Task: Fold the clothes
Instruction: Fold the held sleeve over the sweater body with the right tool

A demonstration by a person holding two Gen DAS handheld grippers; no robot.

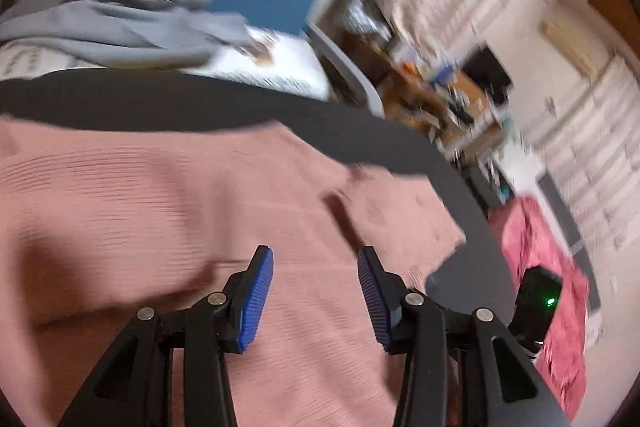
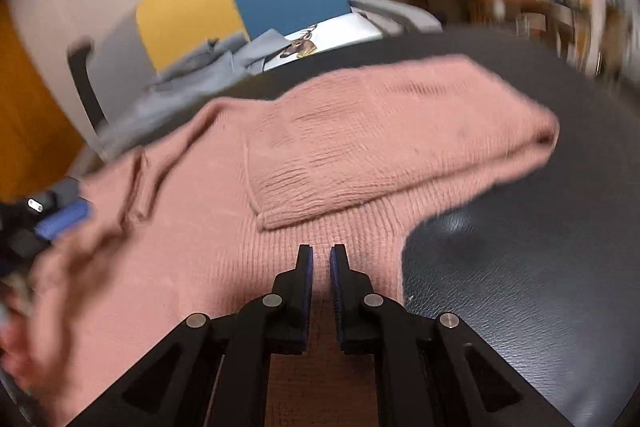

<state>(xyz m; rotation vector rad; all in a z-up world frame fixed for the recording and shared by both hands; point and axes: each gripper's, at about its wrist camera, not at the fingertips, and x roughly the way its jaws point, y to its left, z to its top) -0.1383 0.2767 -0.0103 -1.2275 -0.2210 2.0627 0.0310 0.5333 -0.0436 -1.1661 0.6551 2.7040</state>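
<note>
Pink knit sweater (image 2: pixel 328 147) spread flat on the dark leather desk (image 2: pixel 520 247), one sleeve (image 2: pixel 400 131) already folded across the body, long axis running from near-left to far-right. Right hand-held gripper (image 2: pixel 321 259) low over the sweater's near hem, jaws nearly together; whether pinching knit, cannot tell. Left hand-held gripper (image 1: pixel 316 291) above the body panel, jaws apart, holding nothing. Right probably nearer the hem edge, fabric lying straight ahead. Grey garment (image 1: pixel 120 27) heaped beyond the desk
</note>
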